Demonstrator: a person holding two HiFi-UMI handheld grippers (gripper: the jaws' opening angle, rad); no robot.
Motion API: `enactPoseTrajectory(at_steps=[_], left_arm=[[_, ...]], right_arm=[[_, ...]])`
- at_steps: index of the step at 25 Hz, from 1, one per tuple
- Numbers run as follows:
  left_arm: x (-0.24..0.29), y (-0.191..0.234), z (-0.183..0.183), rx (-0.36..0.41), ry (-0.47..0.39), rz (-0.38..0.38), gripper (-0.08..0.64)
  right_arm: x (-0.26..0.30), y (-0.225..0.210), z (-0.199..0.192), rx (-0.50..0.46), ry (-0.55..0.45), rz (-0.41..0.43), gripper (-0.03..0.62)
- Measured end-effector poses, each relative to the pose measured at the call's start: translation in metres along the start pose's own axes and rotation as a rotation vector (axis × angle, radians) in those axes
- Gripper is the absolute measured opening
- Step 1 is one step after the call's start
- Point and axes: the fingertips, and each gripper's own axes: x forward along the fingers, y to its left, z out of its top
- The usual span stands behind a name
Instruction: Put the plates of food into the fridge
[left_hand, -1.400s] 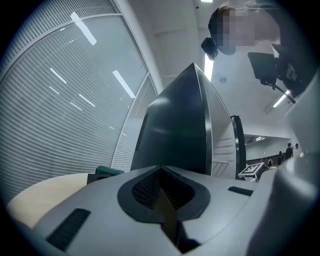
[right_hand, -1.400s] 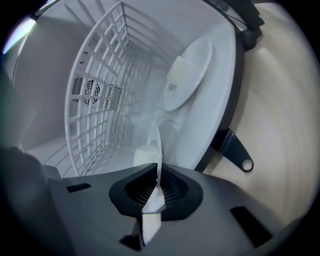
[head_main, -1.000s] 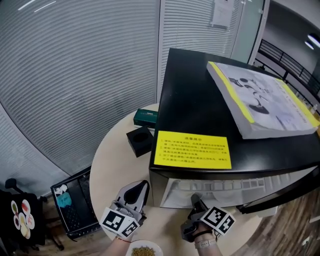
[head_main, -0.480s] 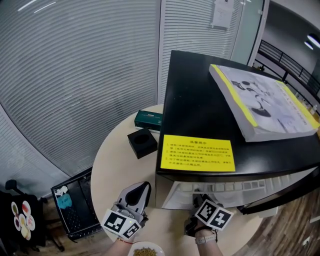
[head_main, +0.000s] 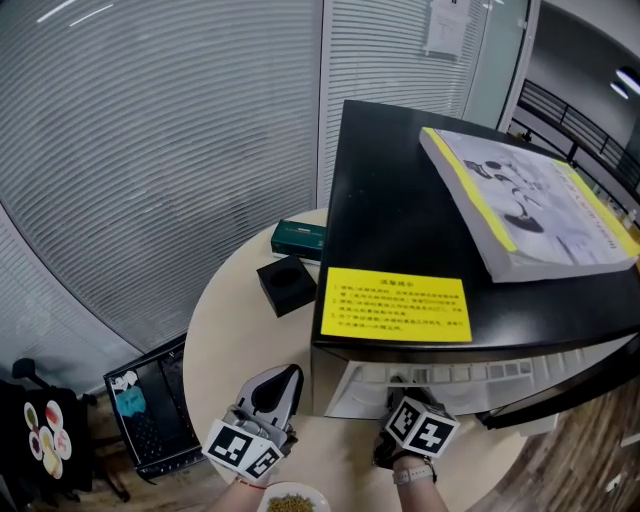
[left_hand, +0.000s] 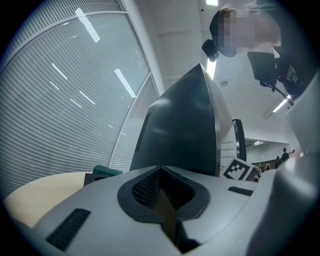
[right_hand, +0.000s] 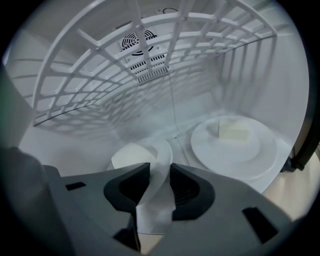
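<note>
fridge interior (right_hand: 75, 115), right tongs (right_hand: 159, 170) just opening, small plate (right_hand: 131, 155) rim between

Head view: plate of food (head_main: 287, 498) cut off by the bottom edge. Fridge (head_main: 400, 200) interior hidden under its black top. Yellow label (head_main: 396, 304) print too small to read.
Right gripper view: small plate (right_hand: 132, 156) partly hidden behind right claw (right_hand: 156, 176); jaws have just been opening, rim between them.

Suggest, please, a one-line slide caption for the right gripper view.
Right gripper, jaws just opening with the rim between them, sets a small plate beside a larger plate inside the fridge.
</note>
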Motion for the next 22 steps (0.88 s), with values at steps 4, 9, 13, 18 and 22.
enactPoseTrajectory(at_steps=[4, 9, 13, 18, 22], left_arm=[[-0.003, 0.002, -0.001, -0.004, 0.002, 0.011, 0.006], [-0.006, 0.001, -0.001, -0.004, 0.004, 0.017, 0.006], [-0.009, 0.001, 0.0, -0.001, 0.005, 0.025, 0.006], [-0.011, 0.0, 0.004, 0.001, 0.003, 0.032, 0.006], [-0.016, -0.004, 0.01, 0.002, 0.005, 0.031, 0.006]], right_arm=[[0.0, -0.002, 0.001, -0.054, -0.007, -0.025, 0.117], [-0.002, 0.001, 0.002, -0.107, -0.04, -0.04, 0.139], [-0.008, 0.001, 0.008, -0.163, -0.092, -0.045, 0.164], [-0.02, 0.009, 0.014, -0.212, -0.143, 0.004, 0.164], [-0.039, 0.019, 0.016, -0.243, -0.171, 0.056, 0.164]])
